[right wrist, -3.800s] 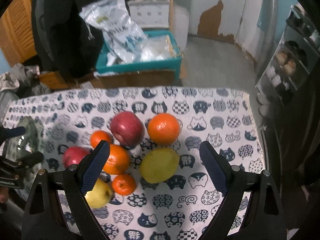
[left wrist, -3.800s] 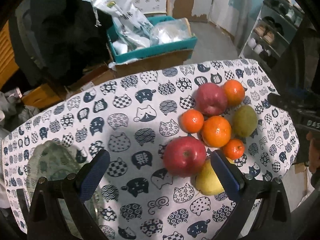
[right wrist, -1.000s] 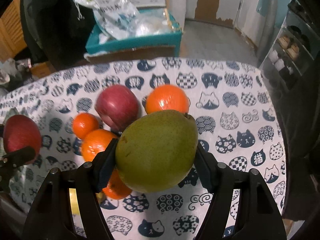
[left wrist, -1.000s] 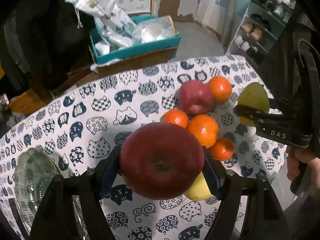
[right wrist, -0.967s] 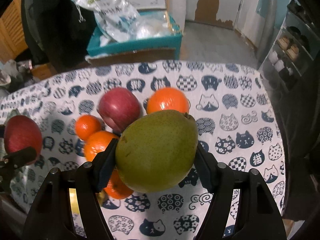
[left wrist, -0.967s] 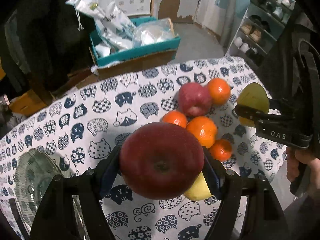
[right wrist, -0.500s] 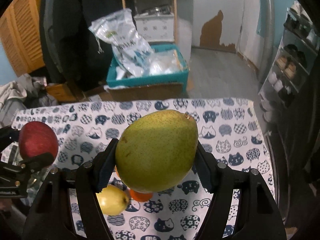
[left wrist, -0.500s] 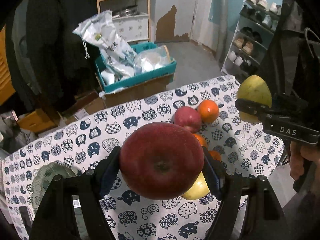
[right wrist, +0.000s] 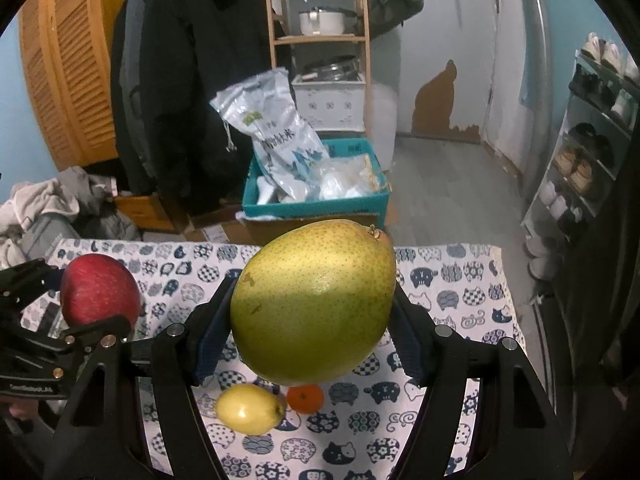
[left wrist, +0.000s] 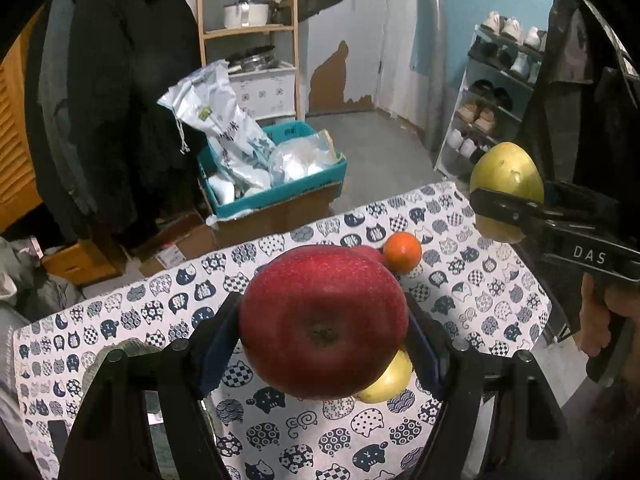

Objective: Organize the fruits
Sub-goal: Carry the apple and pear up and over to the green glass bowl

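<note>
My left gripper (left wrist: pixel 322 330) pinches a red apple (left wrist: pixel 322 322) at frame centre, above the cat-print table (left wrist: pixel 480 312); my right gripper (right wrist: pixel 312 320) pinches a green pear (right wrist: pixel 314 302) likewise. The apple hides most of the pile: I see only 1 orange (left wrist: pixel 403 252), a sliver of a 2nd apple, and part of a yellow fruit (left wrist: pixel 390 380). Under the pear, 1 orange (right wrist: pixel 306 398) is half covered.
</note>
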`<state>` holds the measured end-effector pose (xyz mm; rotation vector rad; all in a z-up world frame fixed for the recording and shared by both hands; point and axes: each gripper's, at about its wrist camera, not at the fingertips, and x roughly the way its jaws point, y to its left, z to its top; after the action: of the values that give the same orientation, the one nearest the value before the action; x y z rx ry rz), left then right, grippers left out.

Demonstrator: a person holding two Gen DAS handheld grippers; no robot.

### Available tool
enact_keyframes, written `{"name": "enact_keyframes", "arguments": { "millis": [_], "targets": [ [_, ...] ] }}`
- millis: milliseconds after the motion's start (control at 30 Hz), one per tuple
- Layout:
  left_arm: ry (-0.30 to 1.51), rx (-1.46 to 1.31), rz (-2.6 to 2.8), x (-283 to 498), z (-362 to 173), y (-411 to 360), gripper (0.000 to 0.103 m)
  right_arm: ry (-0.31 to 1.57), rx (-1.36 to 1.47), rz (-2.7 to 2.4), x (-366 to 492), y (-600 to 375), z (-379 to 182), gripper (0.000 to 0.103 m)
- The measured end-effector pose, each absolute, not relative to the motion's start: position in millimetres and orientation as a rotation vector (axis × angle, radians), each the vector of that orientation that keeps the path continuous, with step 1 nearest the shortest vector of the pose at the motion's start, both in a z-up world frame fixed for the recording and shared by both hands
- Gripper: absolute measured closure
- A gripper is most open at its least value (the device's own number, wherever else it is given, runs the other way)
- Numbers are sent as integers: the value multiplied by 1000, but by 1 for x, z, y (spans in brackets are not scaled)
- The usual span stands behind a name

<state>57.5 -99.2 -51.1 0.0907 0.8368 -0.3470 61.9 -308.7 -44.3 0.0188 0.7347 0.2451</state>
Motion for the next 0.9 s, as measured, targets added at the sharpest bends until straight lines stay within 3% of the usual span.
{"name": "enact_keyframes", "arguments": {
  "millis": [900],
  "targets": [
    [782, 43, -299, 32, -31, -44, 25, 675, 2, 362, 48, -255, -15, 32]
  ]
}}
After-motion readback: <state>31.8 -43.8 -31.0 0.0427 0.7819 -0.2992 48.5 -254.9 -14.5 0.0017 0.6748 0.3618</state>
